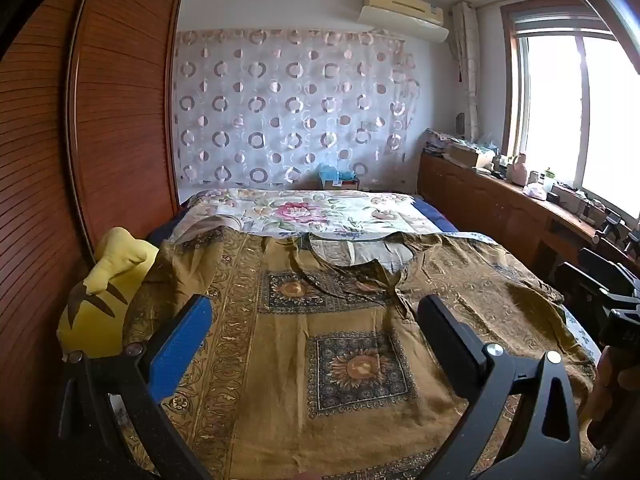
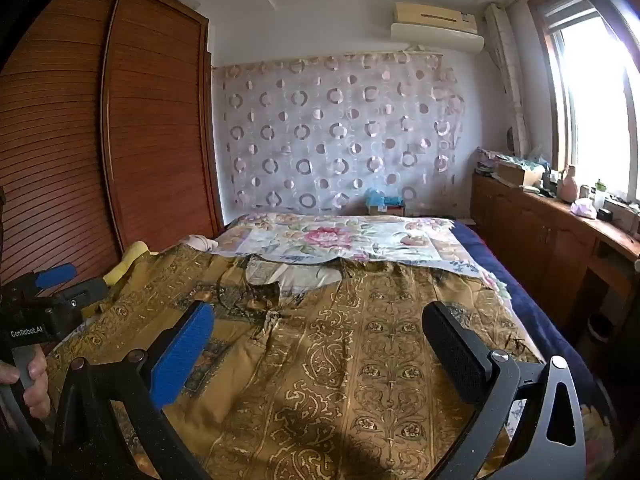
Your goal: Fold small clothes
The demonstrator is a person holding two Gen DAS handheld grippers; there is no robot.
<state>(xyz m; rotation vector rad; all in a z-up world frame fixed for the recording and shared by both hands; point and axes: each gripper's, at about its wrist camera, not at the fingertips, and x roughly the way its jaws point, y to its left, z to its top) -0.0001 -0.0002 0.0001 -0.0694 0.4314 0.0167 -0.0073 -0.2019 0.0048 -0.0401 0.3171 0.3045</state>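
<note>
Both grippers, left gripper (image 1: 316, 320) and right gripper (image 2: 320, 328), hover wide-jawed over the near hem of the ochre patterned cotton garment (image 1: 340, 360), neckline far.

A bed with a white floral quilt (image 1: 304, 212) fills the room's middle. Left of the bed stands a brown slatted wooden wardrobe (image 1: 120, 120), with a yellow plush toy (image 1: 108, 292) at the bed's left edge. Behind the bed hangs a sheer circle-patterned curtain (image 1: 288, 108); above that, a cream wall air conditioner (image 1: 404, 14). Right of the bed runs a cluttered low wooden cabinet (image 1: 480, 196) under a bright window (image 1: 576, 112).
</note>
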